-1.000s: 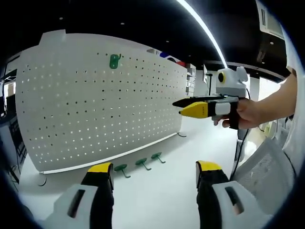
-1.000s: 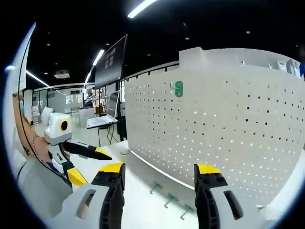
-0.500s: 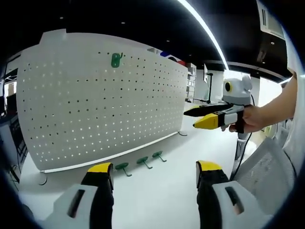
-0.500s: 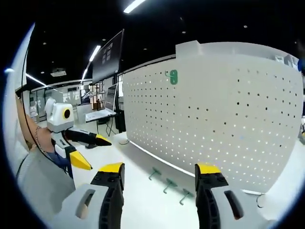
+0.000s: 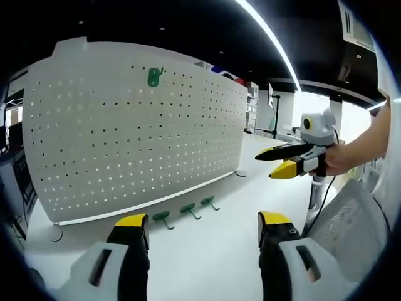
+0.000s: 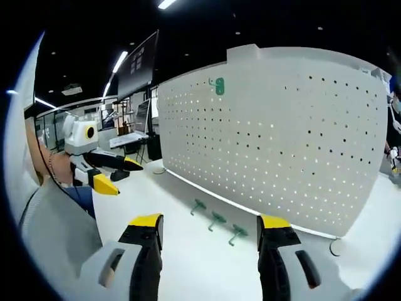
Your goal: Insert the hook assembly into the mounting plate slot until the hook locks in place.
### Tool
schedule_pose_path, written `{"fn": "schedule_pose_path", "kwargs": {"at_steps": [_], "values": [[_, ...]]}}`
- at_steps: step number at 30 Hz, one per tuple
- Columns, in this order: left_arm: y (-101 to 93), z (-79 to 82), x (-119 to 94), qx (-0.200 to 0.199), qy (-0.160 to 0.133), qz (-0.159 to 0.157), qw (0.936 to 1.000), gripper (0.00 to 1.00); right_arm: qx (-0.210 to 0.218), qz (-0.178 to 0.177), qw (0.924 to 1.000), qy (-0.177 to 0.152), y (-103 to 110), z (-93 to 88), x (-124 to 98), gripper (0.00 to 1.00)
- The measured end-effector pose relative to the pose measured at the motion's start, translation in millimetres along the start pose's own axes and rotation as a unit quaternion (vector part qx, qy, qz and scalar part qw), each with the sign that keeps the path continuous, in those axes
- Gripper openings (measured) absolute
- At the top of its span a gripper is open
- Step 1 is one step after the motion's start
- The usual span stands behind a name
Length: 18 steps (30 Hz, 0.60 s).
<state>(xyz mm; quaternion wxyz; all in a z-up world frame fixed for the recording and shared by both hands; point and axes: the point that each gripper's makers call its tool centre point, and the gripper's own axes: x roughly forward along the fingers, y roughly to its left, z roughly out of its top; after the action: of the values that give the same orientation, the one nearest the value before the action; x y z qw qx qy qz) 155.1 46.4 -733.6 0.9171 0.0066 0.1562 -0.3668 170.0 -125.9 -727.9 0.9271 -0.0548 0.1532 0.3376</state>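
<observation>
Green hook [image 5: 154, 77] hangs on board [image 5: 125, 144]; 3 hooks [image 5: 186, 211] left on table [image 5: 207, 257]. My grippers, L [image 5: 203, 229] & R [image 6: 210, 229], spread, empty.

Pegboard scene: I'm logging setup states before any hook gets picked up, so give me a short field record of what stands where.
board: white pegboard upright on the white table
mounted hook: one green hook near the board's top edge
loose hooks: three green hooks lying on the table along the board's foot
left gripper: open, empty
right gripper: open, empty
</observation>
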Motion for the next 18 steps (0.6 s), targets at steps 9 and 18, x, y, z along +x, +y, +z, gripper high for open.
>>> {"fn": "schedule_pose_path", "kwargs": {"at_steps": [9, 18], "values": [[0.2, -4.8, -2, 0.002, 0.008, -0.003, 1.0, 0.73, 0.008, -0.008, 0.9997, 0.02, -5, -19.0, -13, 0.59], [3.9, -10.0, -5, 0.002, 0.016, -0.001, 0.9999, 0.73, 0.016, -0.015, 0.9993, 0.031, -7, -29.0, -20, 0.6]]}}
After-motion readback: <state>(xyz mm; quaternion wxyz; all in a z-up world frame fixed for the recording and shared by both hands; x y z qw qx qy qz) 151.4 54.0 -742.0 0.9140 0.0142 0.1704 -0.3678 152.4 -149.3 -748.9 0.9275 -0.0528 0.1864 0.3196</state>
